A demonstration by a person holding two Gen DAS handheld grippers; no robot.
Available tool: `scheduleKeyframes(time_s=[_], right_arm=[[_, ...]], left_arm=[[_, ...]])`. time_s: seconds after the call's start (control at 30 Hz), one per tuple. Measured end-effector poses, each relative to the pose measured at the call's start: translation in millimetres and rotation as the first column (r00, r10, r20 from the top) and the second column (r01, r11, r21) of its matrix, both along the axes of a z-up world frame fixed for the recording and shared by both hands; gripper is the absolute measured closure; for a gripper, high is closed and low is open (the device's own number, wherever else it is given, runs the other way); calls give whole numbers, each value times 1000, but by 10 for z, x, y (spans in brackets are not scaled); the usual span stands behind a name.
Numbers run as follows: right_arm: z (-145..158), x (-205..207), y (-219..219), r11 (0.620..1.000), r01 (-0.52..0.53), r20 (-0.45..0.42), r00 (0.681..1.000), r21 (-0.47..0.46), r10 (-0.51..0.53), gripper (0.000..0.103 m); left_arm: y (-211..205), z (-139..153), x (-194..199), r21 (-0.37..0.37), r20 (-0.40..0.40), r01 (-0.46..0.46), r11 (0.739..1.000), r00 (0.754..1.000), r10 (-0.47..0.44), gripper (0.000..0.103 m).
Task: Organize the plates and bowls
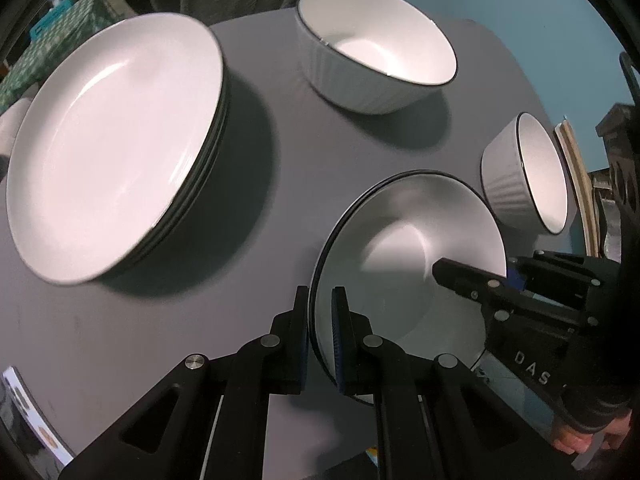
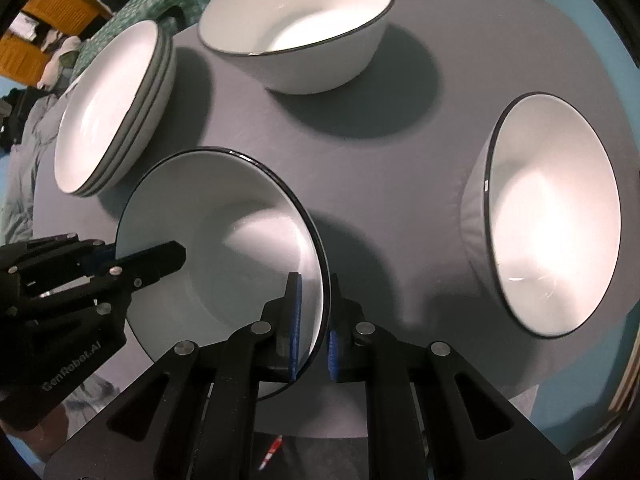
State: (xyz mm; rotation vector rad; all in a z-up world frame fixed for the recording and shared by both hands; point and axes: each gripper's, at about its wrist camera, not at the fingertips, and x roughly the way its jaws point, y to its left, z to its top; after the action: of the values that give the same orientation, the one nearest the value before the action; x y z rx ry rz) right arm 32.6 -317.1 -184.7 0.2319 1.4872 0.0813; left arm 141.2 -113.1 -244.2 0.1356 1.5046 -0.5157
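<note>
On table [image 1: 280, 184] | left tongs [image 1: 320, 308], right tongs [image 2: 312, 312] both pinching plate [image 1: 400, 248] at opposite rims | ceramic: stiff, slick, breakable; lift evenly.

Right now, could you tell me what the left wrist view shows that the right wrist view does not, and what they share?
Only the left wrist view shows a person's hand at its lower right edge, and wooden boards beyond the table.

Only the right wrist view shows orange shelving in the room behind.

Both show the grey table, the stack of plates, two deep bowls, and the shallow plate with the left gripper and right gripper shut on opposite sides of its rim.
</note>
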Motion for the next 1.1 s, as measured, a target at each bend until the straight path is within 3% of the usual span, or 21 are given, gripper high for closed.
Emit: scheduleKeyframes(time_s=[0.3, 0.53, 1.1], right_arm=[[0, -70, -84, 1000, 17, -12, 1000, 13, -17, 93], [-118, 219, -255, 1000, 7, -15, 1000, 18, -7, 94], [185, 318, -348, 1000, 16, 17, 1000, 6, -16, 97]], left_arm=[[-35, -71, -5, -5, -10, -18, 1000, 1000, 18, 93], [-109, -123, 49, -4, -32, -36, 999, 999, 36, 94], [-193, 148, 258, -7, 24, -78, 997, 997, 78, 96]])
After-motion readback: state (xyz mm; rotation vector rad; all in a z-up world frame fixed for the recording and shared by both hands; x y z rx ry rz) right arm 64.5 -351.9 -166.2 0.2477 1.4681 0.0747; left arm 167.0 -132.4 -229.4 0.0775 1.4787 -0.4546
